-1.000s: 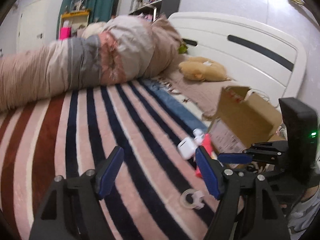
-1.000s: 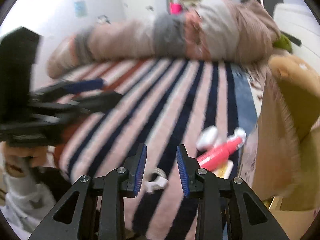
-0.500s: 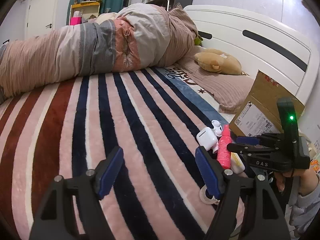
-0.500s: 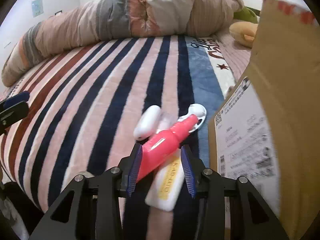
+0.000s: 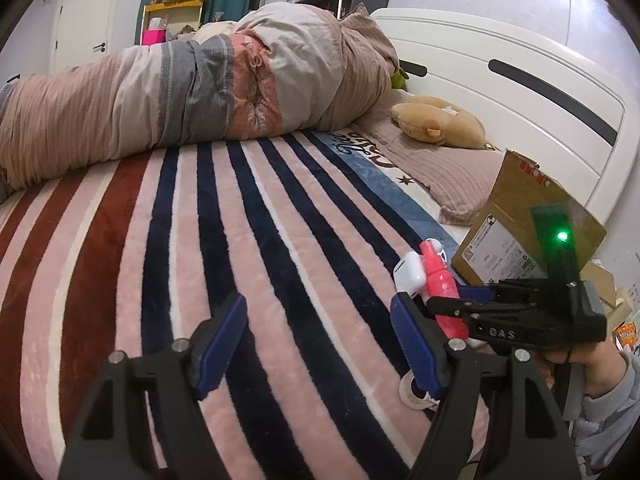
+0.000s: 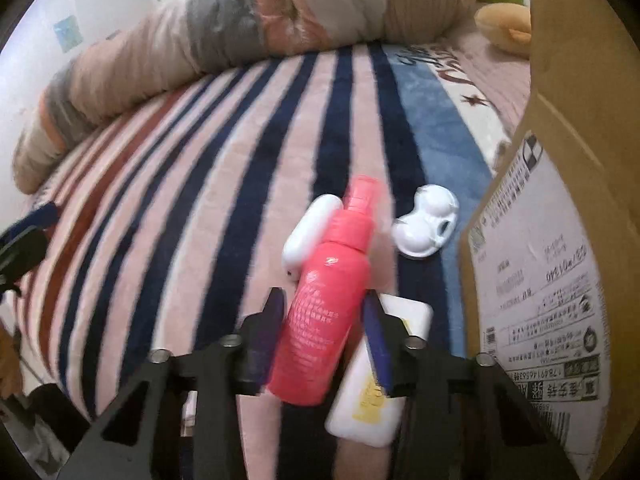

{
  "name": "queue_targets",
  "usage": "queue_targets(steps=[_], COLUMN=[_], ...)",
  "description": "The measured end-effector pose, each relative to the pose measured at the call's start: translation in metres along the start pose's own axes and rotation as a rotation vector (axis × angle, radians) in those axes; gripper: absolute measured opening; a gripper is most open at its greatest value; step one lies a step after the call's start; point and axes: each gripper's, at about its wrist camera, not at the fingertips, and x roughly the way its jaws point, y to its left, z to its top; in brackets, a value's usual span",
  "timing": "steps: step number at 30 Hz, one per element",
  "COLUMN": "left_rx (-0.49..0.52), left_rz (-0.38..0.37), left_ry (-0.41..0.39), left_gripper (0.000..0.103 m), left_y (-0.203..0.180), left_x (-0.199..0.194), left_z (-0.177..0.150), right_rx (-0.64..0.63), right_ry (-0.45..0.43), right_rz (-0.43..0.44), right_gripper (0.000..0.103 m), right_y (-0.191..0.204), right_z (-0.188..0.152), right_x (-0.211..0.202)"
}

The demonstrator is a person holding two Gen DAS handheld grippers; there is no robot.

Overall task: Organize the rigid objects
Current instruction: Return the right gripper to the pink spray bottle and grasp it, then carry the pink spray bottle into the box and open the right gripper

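Pretty early in the tidying, I'd say. The right hand-held gripper (image 6: 324, 316) is just closing its jaws in on the pink spray bottle (image 6: 320, 300) lying between them on the bed (image 6: 180, 184); looks pinched, though the blur isn't helping. Sitting right beside its fingers is a white tube (image 6: 372, 392). Just past the tips, the white earbud case (image 6: 306, 236) and white clip thing (image 6: 424, 226) are waiting, cardboard box (image 6: 560, 260) standing alongside. The left hand-held gripper (image 5: 320, 340) is hovering spread, empty, a tape ring (image 5: 412, 390) by its finger (untouched).
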Motion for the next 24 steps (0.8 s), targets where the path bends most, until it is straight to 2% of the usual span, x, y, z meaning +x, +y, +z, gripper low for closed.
queue_targets(steps=[3,7,9,13,15,16,20,21,22,23,24], left_rx=[-0.010,-0.038,-0.051,-0.061,-0.036,-0.021,0.035,0.049,0.063,0.074,0.087], left_rz=[-0.016,-0.073,-0.118,-0.268,-0.295,-0.305,-0.344,-0.341,-0.334,-0.329,-0.319], left_ry=[0.004,0.014,0.013,0.010,-0.004,-0.011,-0.015,-0.019,-0.028,-0.037,-0.055], left_gripper=[0.071,0.071,0.071,0.071,0.071,0.068,0.045,0.040,0.029,0.022,0.020], left_y=[0.001,0.003,0.002,-0.006,-0.017,-0.023,-0.051,-0.057,-0.064,-0.070,-0.076], left_x=[0.001,0.003,0.002,0.000,-0.004,-0.007,-0.017,-0.020,-0.025,-0.030,-0.036], left_z=[0.001,0.001,0.003,0.011,0.018,0.022,0.035,0.037,0.040,0.043,0.047], right_rx=[-0.074,-0.104,-0.122,-0.183,-0.215,-0.225,-0.259,-0.266,-0.273,-0.278,-0.282], right_ry=[-0.031,-0.062,-0.078,-0.107,-0.125,-0.133,-0.174,-0.189,-0.202,-0.218,-0.239], right_rz=[0.021,0.092,0.123,0.192,0.227,0.236,0.277,0.295,0.306,0.310,0.306], right_gripper=[0.028,0.028,0.028,0.027,0.027,0.027,0.027,0.027,0.027,0.027,0.027], right_y=[0.015,0.027,0.034,0.053,0.061,0.064,0.071,0.071,0.070,0.069,0.067], right_z=[-0.006,-0.008,-0.008,-0.007,-0.007,-0.006,-0.001,0.000,0.000,0.001,0.001], right_x=[-0.008,-0.018,-0.024,-0.036,-0.047,-0.051,-0.073,-0.082,-0.089,-0.096,-0.106])
